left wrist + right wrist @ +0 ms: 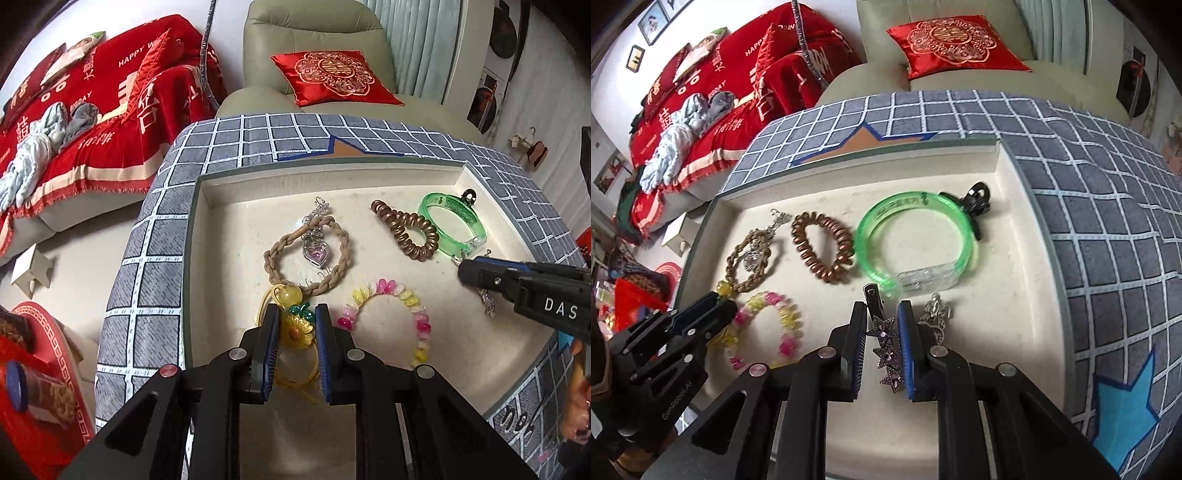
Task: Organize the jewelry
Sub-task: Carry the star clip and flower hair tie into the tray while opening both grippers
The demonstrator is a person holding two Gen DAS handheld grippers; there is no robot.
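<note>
Your left tongs (295, 325) are clamped on the sunflower charm (296, 329) of a yellow cord tie (295, 373), low over the tray (258, 184) near its front edge. Your right tongs (882, 332) are clamped on a star hair clip (886, 350), just in front of the green bangle (916, 240). Beside that clip lies a silver charm (936, 314). On the tray floor you also have a braided ring (306, 254) with a heart pendant (317, 254) inside it, a brown coil tie (406, 230), a pink-and-yellow bead bracelet (388, 306) and a black claw clip (977, 199) touching the bangle. The tray sits on a checked worktop (147, 258).
</note>
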